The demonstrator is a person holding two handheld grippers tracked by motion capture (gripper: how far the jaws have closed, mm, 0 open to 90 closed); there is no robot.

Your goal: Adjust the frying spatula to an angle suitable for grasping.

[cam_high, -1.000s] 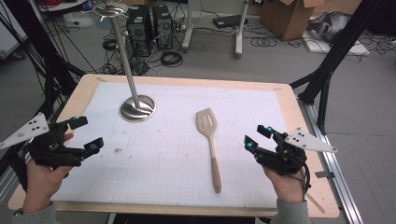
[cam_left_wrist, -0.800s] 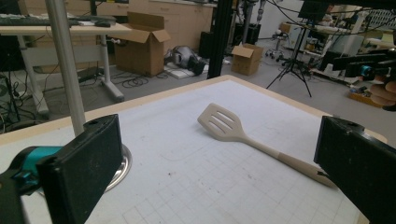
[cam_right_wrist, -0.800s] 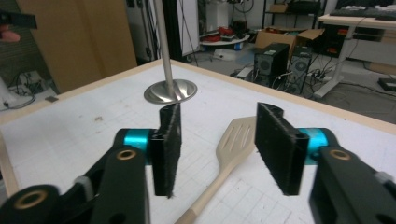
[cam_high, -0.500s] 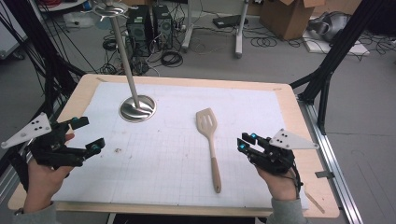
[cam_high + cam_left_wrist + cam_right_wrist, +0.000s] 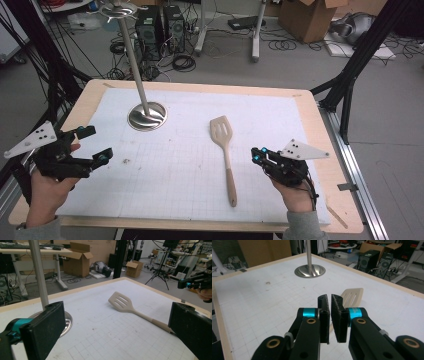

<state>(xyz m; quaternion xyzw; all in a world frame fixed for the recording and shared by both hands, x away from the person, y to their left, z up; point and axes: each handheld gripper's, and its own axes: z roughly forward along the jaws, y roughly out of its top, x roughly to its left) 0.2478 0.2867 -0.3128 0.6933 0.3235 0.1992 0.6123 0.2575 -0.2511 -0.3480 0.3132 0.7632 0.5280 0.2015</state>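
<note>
Right hand-held gripper (image 5: 330, 305): jaws just closing, nearly together, empty, hiding part of the beige slotted plastic spatula (image 5: 352, 297). Left hand-held gripper (image 5: 92, 145): spread.

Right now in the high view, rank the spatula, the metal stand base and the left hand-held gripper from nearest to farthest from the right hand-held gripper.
1. Spatula, just left of the right hand-held gripper.
2. Metal stand base, far-left on the mat.
3. Left hand-held gripper, at the table's left edge.

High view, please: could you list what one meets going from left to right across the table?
Left hand-held gripper → metal stand base → spatula → right hand-held gripper.
</note>
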